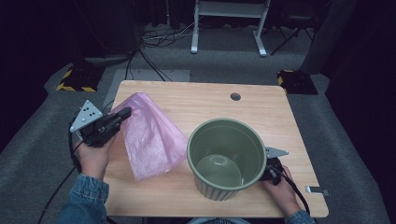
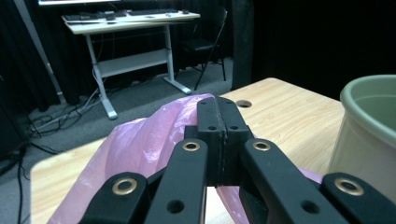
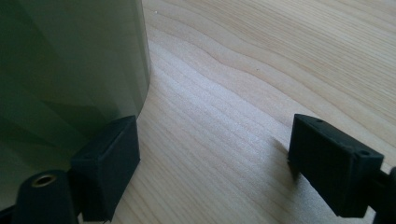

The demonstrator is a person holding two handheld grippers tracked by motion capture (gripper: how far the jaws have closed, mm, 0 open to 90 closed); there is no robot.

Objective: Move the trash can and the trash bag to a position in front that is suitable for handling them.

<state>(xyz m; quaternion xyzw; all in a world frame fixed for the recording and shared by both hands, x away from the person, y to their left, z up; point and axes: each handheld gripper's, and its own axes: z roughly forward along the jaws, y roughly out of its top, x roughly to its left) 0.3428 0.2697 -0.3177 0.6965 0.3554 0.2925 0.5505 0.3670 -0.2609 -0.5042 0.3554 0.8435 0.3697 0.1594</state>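
Two grippers, one pink bag, one green bin

Seen from the high view: rectangular light wooden table [image 1: 210, 100], round cable hole [image 1: 235, 96] near its far edge at about 1 o'clock from the table's centre. Thin translucent pink plastic bag [image 1: 149, 137] spread over the table's left half, at roughly 9 o'clock from centre, peaked upward at its far left corner. Held there by the left gripper [image 1: 122, 115], black jaws pressed together on a fold of the film, grey three-cornered plate on top, hand beneath at the table's left edge, blue denim sleeve [image 1: 86, 196] at the bottom.

Same grip confirmed in the left gripper view [image 2: 218, 116]: both pads flush against each other, pink film [image 2: 140, 144] bunched behind and below them.

Round sage-green ribbed plastic bin [image 1: 226, 156] standing upright near the front edge, at about 5 o'clock from centre, mouth open upward, left rim just beside the bag's lower edge.

Right gripper [image 1: 271, 170] low at the bin's 3 o'clock side, mostly hidden behind its wall. Shown clearly in the right gripper view [image 3: 212, 154]: jaws standing wide apart, holding nothing, one pad just beside or against the green wall [image 3: 70, 65], contact uncertain, the other over bare wood.
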